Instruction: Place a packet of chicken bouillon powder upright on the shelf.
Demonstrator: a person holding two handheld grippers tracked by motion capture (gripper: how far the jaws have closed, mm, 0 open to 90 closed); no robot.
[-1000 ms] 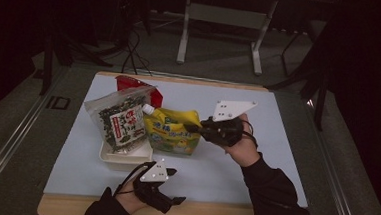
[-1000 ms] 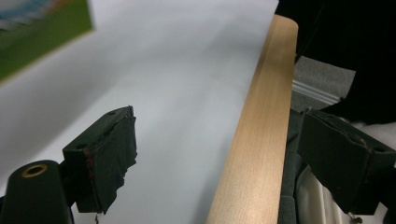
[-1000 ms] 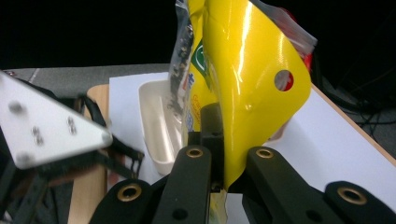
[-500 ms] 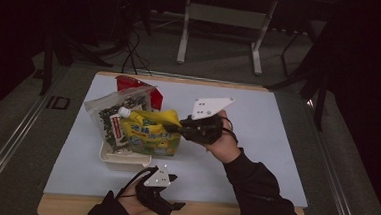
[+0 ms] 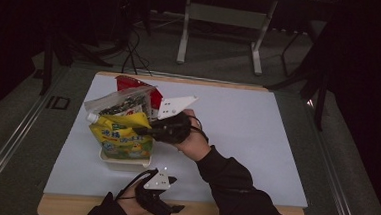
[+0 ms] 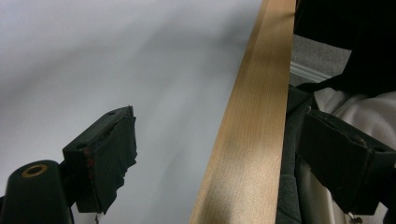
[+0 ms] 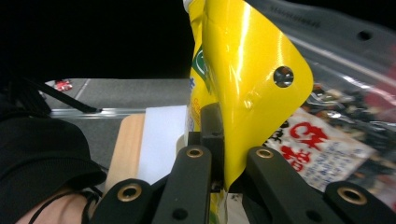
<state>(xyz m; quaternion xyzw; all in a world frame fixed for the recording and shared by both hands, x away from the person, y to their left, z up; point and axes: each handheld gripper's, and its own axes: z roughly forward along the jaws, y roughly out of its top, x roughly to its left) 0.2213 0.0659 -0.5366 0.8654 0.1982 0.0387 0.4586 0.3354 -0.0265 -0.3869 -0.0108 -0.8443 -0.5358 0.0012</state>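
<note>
The right claw (image 5: 147,130) is clamped on the yellow pouch's (image 5: 121,138) edge, standing it in the white tray (image 5: 125,162) at the desk's (image 5: 256,141) 9 o'clock (placing step); next, release gently. Left claw (image 6: 215,154) gapes, empty.

The lower half of the clear snack bag (image 5: 123,105) is blocked by the yellow pouch (image 5: 121,136) in the high view, and the red packet (image 5: 130,83) behind can barely be made out. The white tray (image 5: 125,162) is mostly covered too. In the right gripper view, the pouch's top gets cut off, and the print on it is too blurred to be read.
</note>
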